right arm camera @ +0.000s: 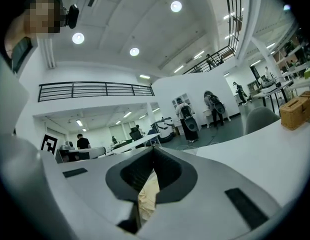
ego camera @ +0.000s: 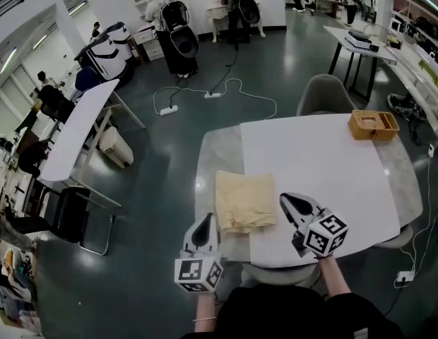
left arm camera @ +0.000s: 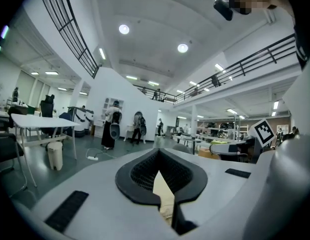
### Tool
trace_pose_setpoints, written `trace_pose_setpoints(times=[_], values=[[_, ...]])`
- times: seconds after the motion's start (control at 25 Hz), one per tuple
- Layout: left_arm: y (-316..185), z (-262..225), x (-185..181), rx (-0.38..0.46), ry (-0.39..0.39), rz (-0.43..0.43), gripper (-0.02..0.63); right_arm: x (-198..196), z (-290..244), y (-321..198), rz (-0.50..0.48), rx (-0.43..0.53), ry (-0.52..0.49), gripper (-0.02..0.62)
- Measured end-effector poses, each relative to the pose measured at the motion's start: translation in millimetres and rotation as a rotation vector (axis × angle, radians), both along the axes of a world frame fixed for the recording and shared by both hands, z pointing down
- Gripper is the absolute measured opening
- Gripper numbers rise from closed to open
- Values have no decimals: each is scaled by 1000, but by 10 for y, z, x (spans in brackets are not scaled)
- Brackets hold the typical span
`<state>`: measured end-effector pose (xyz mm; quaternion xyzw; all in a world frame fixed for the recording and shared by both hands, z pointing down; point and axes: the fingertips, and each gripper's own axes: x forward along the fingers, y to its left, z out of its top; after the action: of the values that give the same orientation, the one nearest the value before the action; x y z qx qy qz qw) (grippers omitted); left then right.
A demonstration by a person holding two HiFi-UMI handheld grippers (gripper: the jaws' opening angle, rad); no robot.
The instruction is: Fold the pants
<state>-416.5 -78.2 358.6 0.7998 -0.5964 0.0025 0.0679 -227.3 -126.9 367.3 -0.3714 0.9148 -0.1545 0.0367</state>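
The beige pants [ego camera: 245, 201] lie folded into a flat rectangle near the front left of the white table [ego camera: 332, 168]. My left gripper [ego camera: 205, 226] hovers shut just off the pants' front left corner and holds nothing. My right gripper [ego camera: 289, 203] is shut too, beside their right edge over the tabletop, also with nothing in it. In the left gripper view a sliver of the beige pants [left arm camera: 163, 191] shows through the slit between the shut jaws. The right gripper view gives the same narrow glimpse of the pants [right arm camera: 146, 199].
A small wooden box [ego camera: 373, 124] stands at the table's far right corner. A grey chair [ego camera: 323, 94] is behind the table. A long white table [ego camera: 78, 129] and a bin [ego camera: 114, 147] stand to the left. Cables and power strips [ego camera: 168, 109] lie on the floor; people stand far back.
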Motion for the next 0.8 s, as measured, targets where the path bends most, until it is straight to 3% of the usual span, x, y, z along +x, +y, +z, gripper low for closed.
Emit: trace_pose_setpoints(times=[0.32, 0.8], values=[[163, -191, 36, 60, -6, -24, 8, 295, -159, 111, 47, 53, -16, 14], [243, -118, 11, 51, -53, -73, 8, 520, -225, 93, 86, 89, -47, 14]])
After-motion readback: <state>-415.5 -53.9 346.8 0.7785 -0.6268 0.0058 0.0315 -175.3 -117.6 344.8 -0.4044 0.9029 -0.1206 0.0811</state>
